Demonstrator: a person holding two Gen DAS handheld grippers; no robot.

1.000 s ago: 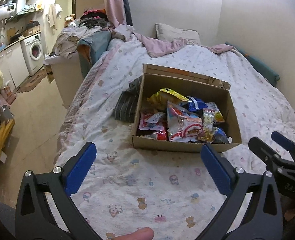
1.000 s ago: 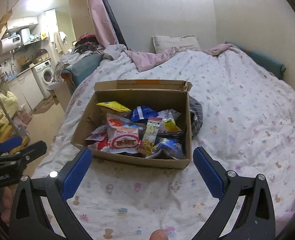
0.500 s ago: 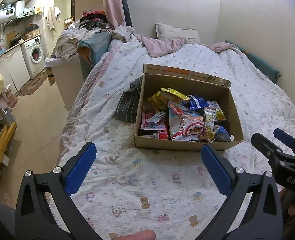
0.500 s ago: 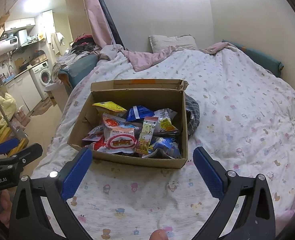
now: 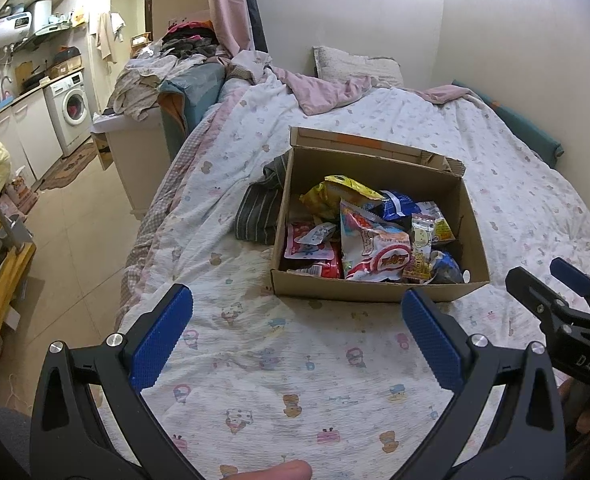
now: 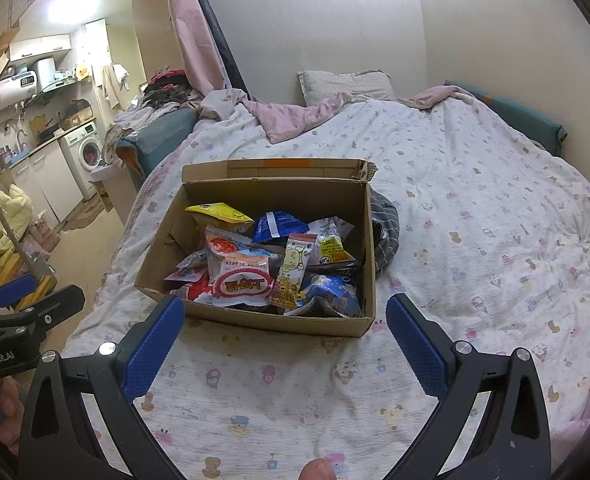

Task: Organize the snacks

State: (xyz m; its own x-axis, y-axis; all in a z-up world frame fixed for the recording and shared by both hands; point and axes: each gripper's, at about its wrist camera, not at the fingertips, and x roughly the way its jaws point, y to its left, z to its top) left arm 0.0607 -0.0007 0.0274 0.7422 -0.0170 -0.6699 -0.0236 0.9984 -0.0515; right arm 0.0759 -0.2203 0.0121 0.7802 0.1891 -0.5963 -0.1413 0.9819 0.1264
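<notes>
The left gripper [image 5: 295, 340] and right gripper [image 6: 285, 338] are both hanging spread wide and empty above the bedsheet [image 6: 475, 240], side by side. Just ahead of them the cardboard box [image 6: 255, 320] is sitting, heaped with loose snack packets [image 6: 247, 280]. Digging in carelessly risks tipping the light box on soft bedding or pinching two overlapping packets together.

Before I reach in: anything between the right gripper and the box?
Only bare printed sheet lies between the right gripper and the box, in the right wrist view.
</notes>
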